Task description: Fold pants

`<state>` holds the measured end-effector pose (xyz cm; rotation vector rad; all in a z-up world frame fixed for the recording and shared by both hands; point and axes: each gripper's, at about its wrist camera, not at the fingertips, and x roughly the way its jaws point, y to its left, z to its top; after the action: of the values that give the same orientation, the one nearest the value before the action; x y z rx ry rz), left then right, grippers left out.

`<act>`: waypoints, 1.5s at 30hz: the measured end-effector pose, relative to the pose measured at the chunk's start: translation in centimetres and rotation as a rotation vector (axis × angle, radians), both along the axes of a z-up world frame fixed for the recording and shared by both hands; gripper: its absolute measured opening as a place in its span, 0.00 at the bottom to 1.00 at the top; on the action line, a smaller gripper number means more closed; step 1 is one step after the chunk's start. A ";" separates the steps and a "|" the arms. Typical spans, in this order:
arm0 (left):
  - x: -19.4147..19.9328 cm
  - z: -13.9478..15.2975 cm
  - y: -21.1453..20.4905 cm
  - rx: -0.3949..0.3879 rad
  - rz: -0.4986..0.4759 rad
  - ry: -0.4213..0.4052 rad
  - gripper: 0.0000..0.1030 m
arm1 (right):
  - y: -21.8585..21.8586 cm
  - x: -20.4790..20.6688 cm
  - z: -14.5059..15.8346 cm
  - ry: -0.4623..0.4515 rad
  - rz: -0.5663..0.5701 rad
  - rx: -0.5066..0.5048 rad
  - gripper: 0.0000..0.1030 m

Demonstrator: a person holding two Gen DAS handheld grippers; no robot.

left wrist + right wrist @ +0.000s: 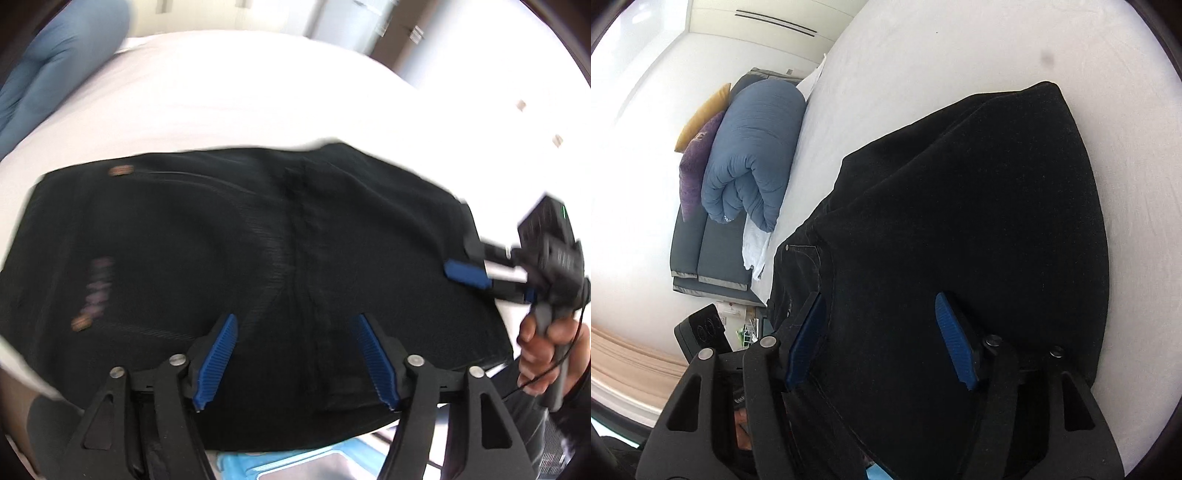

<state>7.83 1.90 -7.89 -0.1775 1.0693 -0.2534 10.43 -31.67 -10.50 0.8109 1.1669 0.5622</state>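
Bare white sheet (pixel 960 48) runs wide past the black pants (pixel 979 221) on the far side & to the right: lots of room there for either claw. Pants themselves lie low & flat, nothing tall on them. My left gripper (pixel 295 360) is open above the near part of the cloth. My right gripper (pixel 467 266), also open, sits at the pants' right edge, so that side's taken. Left end of the bed is blocked by a rolled blue duvet (pixel 753 155), w/ purple (pixel 696 166) & yellow (pixel 701 114) cushions behind it.
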 end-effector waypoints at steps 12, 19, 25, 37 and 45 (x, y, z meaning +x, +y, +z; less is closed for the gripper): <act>-4.9 -1.4 21.9 -0.548 0.670 -0.011 0.94 | 0.0 -0.2 -0.5 0.002 -0.040 -0.038 0.59; -5.0 -4.0 24.3 -0.684 0.765 0.007 0.94 | -0.6 -0.3 -0.7 0.019 -0.047 -0.031 0.59; -5.0 -5.4 25.3 -0.767 0.792 0.005 0.92 | -0.7 -0.3 -0.5 0.032 -0.049 -0.030 0.59; -6.0 -5.5 26.7 -0.767 0.837 -0.008 0.88 | 12.9 3.9 5.0 -0.018 0.281 0.125 0.61; -4.6 -5.4 26.2 -0.707 0.789 0.029 0.90 | 16.5 6.2 -2.1 0.216 0.257 -0.115 0.57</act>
<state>3.25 28.07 -13.29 -1.2090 0.8275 0.1003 16.64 -15.20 -12.59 0.6372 1.5019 0.6223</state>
